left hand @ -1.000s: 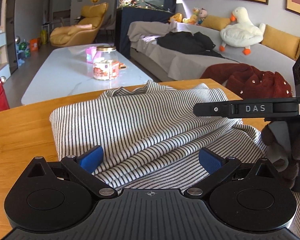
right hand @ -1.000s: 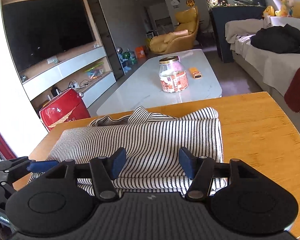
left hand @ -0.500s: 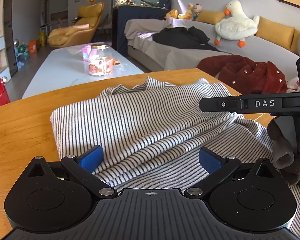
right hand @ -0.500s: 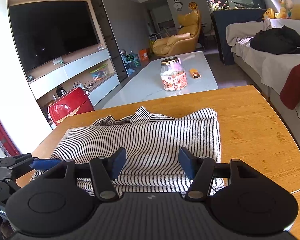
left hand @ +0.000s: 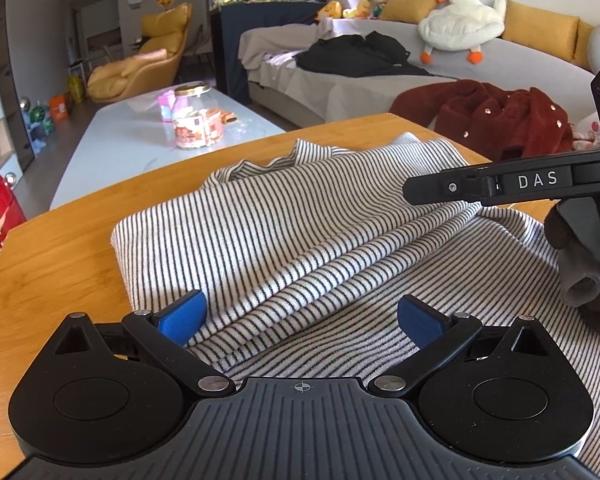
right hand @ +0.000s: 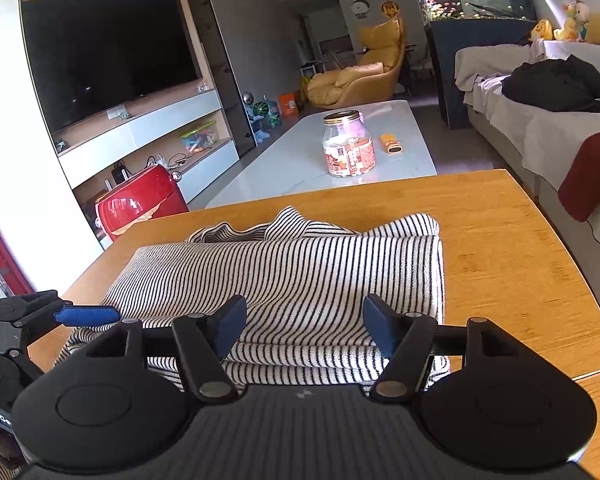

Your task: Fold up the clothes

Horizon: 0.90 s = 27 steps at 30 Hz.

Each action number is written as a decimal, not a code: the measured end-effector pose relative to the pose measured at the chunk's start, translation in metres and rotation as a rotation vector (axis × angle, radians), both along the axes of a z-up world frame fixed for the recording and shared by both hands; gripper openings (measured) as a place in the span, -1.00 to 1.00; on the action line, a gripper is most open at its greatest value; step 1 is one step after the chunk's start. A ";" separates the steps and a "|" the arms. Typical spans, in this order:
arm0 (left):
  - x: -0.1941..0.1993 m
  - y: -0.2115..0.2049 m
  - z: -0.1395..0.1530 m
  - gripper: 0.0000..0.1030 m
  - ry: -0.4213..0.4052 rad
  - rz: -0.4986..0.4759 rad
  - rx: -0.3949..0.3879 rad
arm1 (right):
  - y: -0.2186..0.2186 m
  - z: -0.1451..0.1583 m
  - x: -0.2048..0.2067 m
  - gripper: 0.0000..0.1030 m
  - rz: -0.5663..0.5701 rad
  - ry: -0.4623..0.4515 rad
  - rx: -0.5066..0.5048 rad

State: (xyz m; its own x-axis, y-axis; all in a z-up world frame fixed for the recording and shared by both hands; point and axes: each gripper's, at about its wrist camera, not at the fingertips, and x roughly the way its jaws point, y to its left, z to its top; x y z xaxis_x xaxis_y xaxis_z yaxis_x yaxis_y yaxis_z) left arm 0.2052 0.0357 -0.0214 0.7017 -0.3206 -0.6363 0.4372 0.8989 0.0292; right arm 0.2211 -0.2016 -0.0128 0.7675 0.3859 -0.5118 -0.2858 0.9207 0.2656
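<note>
- The left tool (left hand: 302, 316) and right tool (right hand: 304, 330) hang with fingers spread wide, gripping nothing, at the near edge of the striped top (right hand: 300, 272).
- Over the last second both have drawn back slightly, suggesting a fold just released.
- The top lies on the wooden worktop (right hand: 512, 248), sides folded in, collar far, loose ridges crossing it.

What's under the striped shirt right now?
The striped shirt lies folded in layers on the wooden table. Only bare wood shows around it; anything beneath is covered.
</note>
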 end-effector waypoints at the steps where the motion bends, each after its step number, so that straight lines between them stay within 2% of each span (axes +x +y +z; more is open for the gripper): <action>1: 0.000 0.001 0.000 1.00 0.001 0.000 -0.001 | 0.000 0.001 -0.001 0.27 0.007 0.002 -0.012; 7: 0.000 0.014 0.009 1.00 0.030 0.026 -0.044 | 0.000 0.013 -0.014 0.27 0.074 -0.004 -0.160; 10: 0.000 0.031 0.024 1.00 0.052 0.085 -0.124 | -0.001 0.029 -0.026 0.49 0.062 -0.062 -0.216; 13: 0.001 0.044 0.039 1.00 0.057 0.110 -0.224 | 0.002 0.045 -0.028 0.49 0.061 -0.136 -0.255; 15: 0.008 0.041 0.044 1.00 0.044 0.112 -0.242 | 0.006 0.052 -0.017 0.35 0.056 -0.139 -0.237; 16: 0.012 0.037 0.042 1.00 0.043 0.116 -0.230 | 0.003 0.045 -0.007 0.20 0.044 -0.097 -0.220; 17: 0.017 0.033 0.041 1.00 0.043 0.120 -0.218 | 0.000 0.039 0.002 0.15 0.033 -0.054 -0.203; 21: 0.034 0.027 0.022 1.00 0.112 0.164 -0.181 | -0.011 0.012 0.040 0.08 -0.013 0.117 -0.134; 23: 0.037 0.026 0.015 1.00 0.117 0.165 -0.162 | -0.020 0.005 0.037 0.07 0.011 0.072 -0.117; 27: 0.035 0.025 0.014 1.00 0.110 0.144 -0.134 | -0.020 0.011 0.035 0.07 0.017 0.080 -0.133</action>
